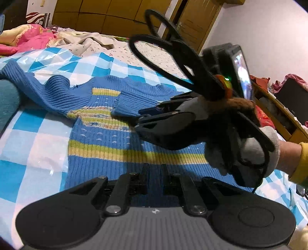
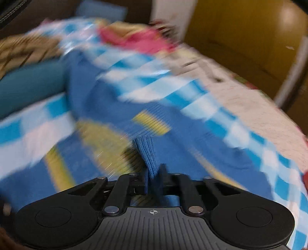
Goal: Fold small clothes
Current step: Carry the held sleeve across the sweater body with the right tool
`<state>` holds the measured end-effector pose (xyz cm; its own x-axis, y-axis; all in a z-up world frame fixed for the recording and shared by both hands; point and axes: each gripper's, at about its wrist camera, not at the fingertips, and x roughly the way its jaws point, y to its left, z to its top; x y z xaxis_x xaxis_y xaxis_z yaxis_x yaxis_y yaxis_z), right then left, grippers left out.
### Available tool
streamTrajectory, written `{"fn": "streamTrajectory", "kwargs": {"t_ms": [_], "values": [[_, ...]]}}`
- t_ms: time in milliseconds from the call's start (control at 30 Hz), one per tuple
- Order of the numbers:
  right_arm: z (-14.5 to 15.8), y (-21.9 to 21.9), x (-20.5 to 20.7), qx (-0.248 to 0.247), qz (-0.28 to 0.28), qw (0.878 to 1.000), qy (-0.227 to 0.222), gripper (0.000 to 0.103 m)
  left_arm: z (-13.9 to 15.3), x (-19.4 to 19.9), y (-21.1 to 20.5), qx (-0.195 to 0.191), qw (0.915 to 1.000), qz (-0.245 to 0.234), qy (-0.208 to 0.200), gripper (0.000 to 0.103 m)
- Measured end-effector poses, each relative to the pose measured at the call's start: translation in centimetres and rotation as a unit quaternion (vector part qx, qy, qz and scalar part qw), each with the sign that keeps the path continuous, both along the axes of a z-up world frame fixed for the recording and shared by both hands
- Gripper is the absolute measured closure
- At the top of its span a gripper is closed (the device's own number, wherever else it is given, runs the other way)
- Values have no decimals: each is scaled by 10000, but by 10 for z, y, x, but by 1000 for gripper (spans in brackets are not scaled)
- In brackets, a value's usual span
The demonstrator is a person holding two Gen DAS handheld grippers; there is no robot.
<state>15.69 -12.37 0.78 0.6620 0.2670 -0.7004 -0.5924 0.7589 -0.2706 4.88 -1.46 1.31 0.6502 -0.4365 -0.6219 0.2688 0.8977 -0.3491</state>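
A blue ribbed sweater point(image 1: 107, 146) with yellow-green stripes lies flat on a blue-and-white checked plastic sheet point(image 1: 38, 146) spread over a bed. My right gripper point(image 1: 139, 118), carried by a gloved hand point(image 1: 250, 152), reaches in from the right and is shut on the cuff of the sweater's sleeve point(image 1: 125, 105), which is folded in over the chest. The right wrist view is blurred, but the sleeve point(image 2: 147, 153) runs up between the right gripper's point(image 2: 155, 173) fingers. My left gripper point(image 1: 155, 173) is shut low over the sweater's bottom part; whether it pinches fabric I cannot tell.
Crumpled pink bedding point(image 1: 28, 38) and a beige cloth point(image 1: 92, 38) lie at the far end of the bed. A teal cushion point(image 1: 7, 100) sits at the left edge. Wooden wardrobes point(image 1: 115, 17) stand behind, and a wooden bed frame point(image 1: 279, 109) runs along the right.
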Motion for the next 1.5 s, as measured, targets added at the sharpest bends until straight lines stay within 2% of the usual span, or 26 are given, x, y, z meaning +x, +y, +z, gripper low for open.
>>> {"fn": "streamTrajectory", "kwargs": {"t_ms": [100,200,333,433,533,667,800,967,1100,1300,1433,1467,1500], "values": [[11,2,-5,20,65,10000,-52,85,-1,-3,7,9,10000,85,25,81],[33,11,-4,350,156,9992,-70,84,1,-4,17,-62,9996,265,15,81],[57,48,3,633,496,9967,-74,77,2,-3,33,-175,9983,555,-25,80],[66,83,20,886,671,9935,240,74,1,-3,39,-66,9973,720,-154,80],[72,114,49,1274,583,9876,704,71,0,-5,42,103,9960,824,-337,80],[73,144,92,1830,221,9747,1261,71,0,-6,51,-36,9946,931,-457,80],[62,164,137,2349,-282,9538,1855,67,-3,-2,64,-83,9917,1176,-517,80],[28,183,178,2727,-998,9219,2564,67,-8,3,78,-76,9867,1521,-571,80],[3,191,188,2865,-1291,9058,2844,66,-11,7,90,-220,9838,1714,-485,79],[-13,188,197,3541,-1627,8611,3265,65,-15,10,96,-276,9821,1826,-378,78],[-19,184,200,3970,-1774,8258,3591,65,-15,9,95,-256,9811,1877,-383,76],[-20,183,200,4054,-1785,8191,3644,65,-16,9,95,-251,9810,1883,-385,76],[-19,182,199,4082,-1785,8183,3632,65,-16,9,95,-245,9811,1881,-386,76]]}}
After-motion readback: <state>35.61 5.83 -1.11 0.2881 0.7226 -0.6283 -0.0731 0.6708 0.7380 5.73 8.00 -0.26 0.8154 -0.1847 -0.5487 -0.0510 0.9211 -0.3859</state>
